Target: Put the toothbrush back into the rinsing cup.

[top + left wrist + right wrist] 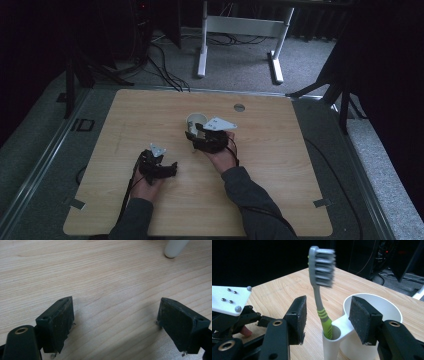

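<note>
Toothbrush (pixel 322 277) stands upright in the side slot of the white cup (pixel 372 305) near the middle of the worktop (pixel 280 165). Your right hand-held gripper (pixel 327 320) has its jaws spread wide on either side of the handle, pads clear of it. Your left hand-held gripper (pixel 115 322) rests on bare wood well apart from the cup, jaws wide, holding nothing.
</note>
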The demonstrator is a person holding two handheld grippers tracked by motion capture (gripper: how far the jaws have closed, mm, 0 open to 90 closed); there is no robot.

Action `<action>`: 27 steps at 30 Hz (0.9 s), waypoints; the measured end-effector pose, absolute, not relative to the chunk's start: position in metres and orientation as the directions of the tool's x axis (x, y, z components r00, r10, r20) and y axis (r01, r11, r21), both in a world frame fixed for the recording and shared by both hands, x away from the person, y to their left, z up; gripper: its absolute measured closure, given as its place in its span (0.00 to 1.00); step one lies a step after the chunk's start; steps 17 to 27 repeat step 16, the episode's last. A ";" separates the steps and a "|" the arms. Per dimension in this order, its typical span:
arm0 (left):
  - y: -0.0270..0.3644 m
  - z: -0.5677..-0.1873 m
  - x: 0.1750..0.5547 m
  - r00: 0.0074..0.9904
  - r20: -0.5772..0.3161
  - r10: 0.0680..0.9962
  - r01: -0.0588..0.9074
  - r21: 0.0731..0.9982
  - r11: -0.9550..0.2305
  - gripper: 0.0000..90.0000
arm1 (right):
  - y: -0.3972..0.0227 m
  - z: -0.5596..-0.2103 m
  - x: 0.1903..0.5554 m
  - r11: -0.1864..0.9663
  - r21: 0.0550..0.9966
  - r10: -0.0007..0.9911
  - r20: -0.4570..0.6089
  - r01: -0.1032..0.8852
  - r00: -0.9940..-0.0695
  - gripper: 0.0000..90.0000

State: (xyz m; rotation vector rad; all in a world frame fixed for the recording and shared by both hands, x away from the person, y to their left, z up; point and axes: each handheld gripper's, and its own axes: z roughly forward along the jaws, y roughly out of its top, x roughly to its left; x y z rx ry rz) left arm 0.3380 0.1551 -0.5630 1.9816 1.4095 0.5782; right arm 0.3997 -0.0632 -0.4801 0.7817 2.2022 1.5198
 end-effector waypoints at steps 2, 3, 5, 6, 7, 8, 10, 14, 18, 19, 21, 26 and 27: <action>0.155 -0.563 0.338 0.330 -0.008 0.944 0.666 0.711 -0.227 0.16 | -0.065 -0.480 0.400 0.273 0.931 0.619 0.023 0.242 -0.785 0.53; 0.155 -0.563 0.338 0.330 -0.009 0.944 0.666 0.711 -0.226 0.16 | -0.065 -0.481 0.400 0.273 0.930 0.619 0.026 0.247 -0.785 0.53; 0.155 -0.563 0.338 0.330 -0.009 0.944 0.666 0.711 -0.226 0.16 | -0.067 -0.481 0.399 0.277 0.929 0.621 0.022 0.245 -0.784 0.52; 0.155 -0.563 0.338 0.330 -0.008 0.944 0.666 0.711 -0.227 0.16 | -0.068 -0.482 0.399 0.276 0.929 0.621 0.025 0.248 -0.783 0.52; 0.155 -0.563 0.338 0.331 -0.007 0.944 0.666 0.710 -0.228 0.16 | -0.069 -0.482 0.399 0.278 0.928 0.621 0.025 0.250 -0.783 0.52; 0.155 -0.563 0.338 0.331 -0.007 0.944 0.666 0.710 -0.228 0.16 | -0.069 -0.482 0.399 0.279 0.927 0.621 0.024 0.250 -0.783 0.52; 0.155 -0.563 0.338 0.331 -0.007 0.944 0.666 0.710 -0.228 0.16 | -0.072 -0.482 0.398 0.281 0.926 0.623 0.024 0.252 -0.782 0.52; 0.155 -0.563 0.338 0.332 -0.006 0.943 0.667 0.709 -0.230 0.16 | -0.079 -0.482 0.397 0.283 0.923 0.629 0.027 0.260 -0.777 0.52; 0.155 -0.563 0.338 0.331 -0.007 0.944 0.667 0.709 -0.228 0.16 | -0.083 -0.481 0.395 0.280 0.920 0.628 0.040 0.273 -0.777 0.52; 0.155 -0.563 0.338 0.331 -0.007 0.944 0.667 0.709 -0.228 0.16 | -0.083 -0.481 0.395 0.280 0.920 0.628 0.040 0.273 -0.777 0.52; 0.155 -0.563 0.338 0.331 -0.007 0.944 0.667 0.709 -0.228 0.16 | -0.083 -0.481 0.395 0.280 0.920 0.628 0.040 0.273 -0.777 0.52; 0.155 -0.563 0.338 0.331 -0.007 0.944 0.667 0.709 -0.228 0.16 | -0.083 -0.481 0.395 0.280 0.920 0.628 0.040 0.273 -0.777 0.52; 0.155 -0.563 0.338 0.331 -0.007 0.944 0.667 0.709 -0.228 0.16 | -0.083 -0.481 0.395 0.280 0.920 0.628 0.040 0.273 -0.777 0.52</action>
